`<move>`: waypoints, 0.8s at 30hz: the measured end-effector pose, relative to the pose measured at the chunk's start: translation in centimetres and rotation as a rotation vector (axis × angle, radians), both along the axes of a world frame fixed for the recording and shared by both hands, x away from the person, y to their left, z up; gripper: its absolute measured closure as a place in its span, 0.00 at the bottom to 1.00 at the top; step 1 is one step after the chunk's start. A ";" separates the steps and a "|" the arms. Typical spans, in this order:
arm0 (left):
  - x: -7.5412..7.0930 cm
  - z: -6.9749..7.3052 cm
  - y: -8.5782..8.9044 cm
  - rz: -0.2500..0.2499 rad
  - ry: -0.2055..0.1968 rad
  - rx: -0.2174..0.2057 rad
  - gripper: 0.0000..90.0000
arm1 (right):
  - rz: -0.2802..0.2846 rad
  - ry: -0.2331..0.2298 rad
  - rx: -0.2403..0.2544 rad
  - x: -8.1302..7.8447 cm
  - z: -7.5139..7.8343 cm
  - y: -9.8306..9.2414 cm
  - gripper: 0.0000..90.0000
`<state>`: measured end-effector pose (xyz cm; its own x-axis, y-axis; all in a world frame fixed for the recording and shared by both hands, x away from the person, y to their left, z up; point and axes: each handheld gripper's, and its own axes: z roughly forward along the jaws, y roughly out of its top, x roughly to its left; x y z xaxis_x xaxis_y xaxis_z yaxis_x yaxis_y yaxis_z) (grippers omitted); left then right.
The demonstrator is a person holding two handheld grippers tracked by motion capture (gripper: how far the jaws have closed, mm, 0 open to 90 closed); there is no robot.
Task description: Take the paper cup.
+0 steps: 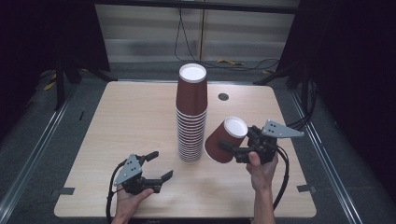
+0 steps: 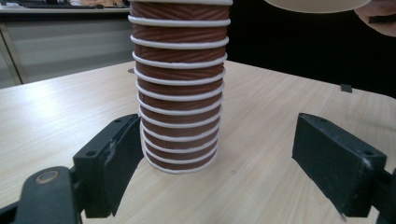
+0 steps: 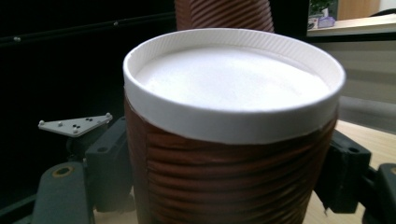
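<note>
1. Currently right tool (image 1: 233, 150) clamped on single brown cup (image 1: 225, 140), held inverted and tilted above the surface (image 1: 130, 116), just right of tall cup stack (image 1: 191, 116).
2. Left tool (image 1: 156, 164) wide open, empty, low near stack base.
3. Risk: knocking tall stack over if held cup swings into it; crushing thin cup wall from tight squeeze.
4. Hidden: held cup's mouth and inside; stack top cut off in left gripper view.

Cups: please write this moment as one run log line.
right gripper: shut on single cup | left gripper: open, facing cup stack | table
</note>
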<state>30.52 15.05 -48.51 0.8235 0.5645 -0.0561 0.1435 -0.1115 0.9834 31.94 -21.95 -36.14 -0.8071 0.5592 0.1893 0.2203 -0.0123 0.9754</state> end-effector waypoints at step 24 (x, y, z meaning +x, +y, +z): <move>-1.3 0.6 -2.3 -0.137 -0.022 -0.022 0.17 | 0.134 0.078 -0.011 0.0 -5.7 4.0 0.23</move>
<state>29.25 12.73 -47.90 0.8938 0.4458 -0.0483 0.1066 -0.1068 0.9885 31.95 -17.92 -41.85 -0.8577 0.4496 0.2493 0.2947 0.0326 0.9550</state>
